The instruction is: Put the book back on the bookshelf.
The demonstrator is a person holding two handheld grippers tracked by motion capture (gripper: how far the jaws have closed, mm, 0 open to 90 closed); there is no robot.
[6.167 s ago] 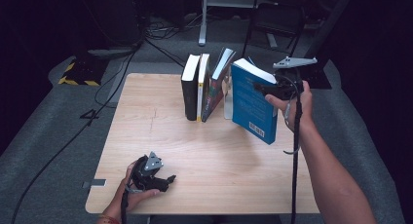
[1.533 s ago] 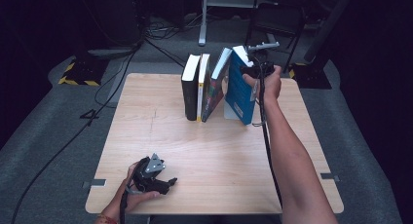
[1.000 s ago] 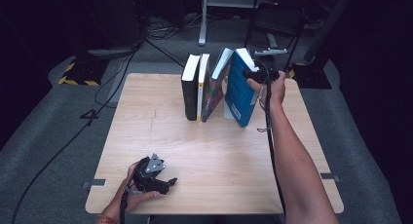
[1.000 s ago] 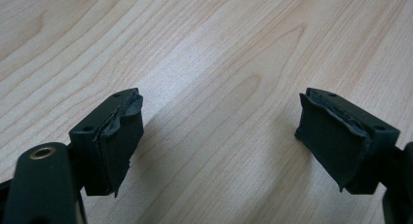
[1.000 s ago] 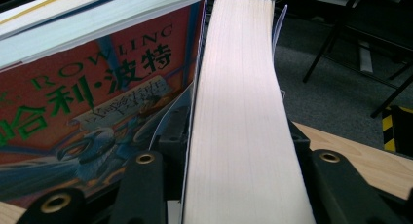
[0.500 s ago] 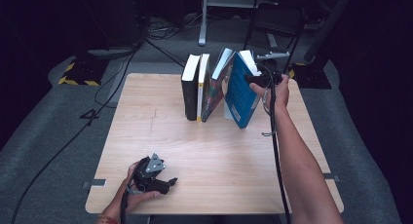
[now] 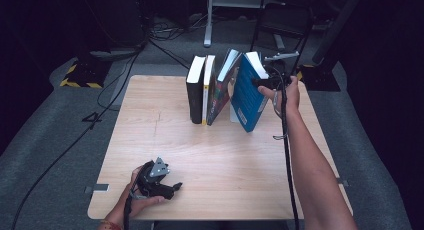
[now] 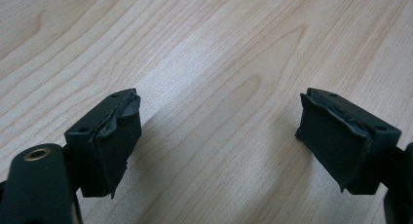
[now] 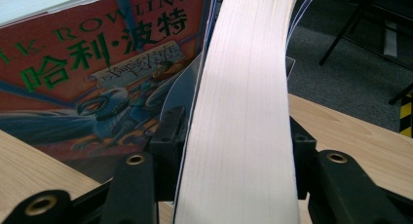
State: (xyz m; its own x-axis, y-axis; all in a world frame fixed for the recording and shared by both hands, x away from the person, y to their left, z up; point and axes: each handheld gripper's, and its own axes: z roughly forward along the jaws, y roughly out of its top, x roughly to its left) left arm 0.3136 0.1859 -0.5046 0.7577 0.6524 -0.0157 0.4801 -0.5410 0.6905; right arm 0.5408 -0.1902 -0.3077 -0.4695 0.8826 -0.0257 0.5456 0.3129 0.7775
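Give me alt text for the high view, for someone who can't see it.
At the far edge of a wooden table, the person's right claw has its jaws around a blue book that leans against a row of standing books; the jaws have just been opening. The left claw rests near the front edge, apart from the books.

Left gripper (image 8: 219, 146) with its two black jaws spread wide apart over the bare light wooden table (image 8: 219, 48).
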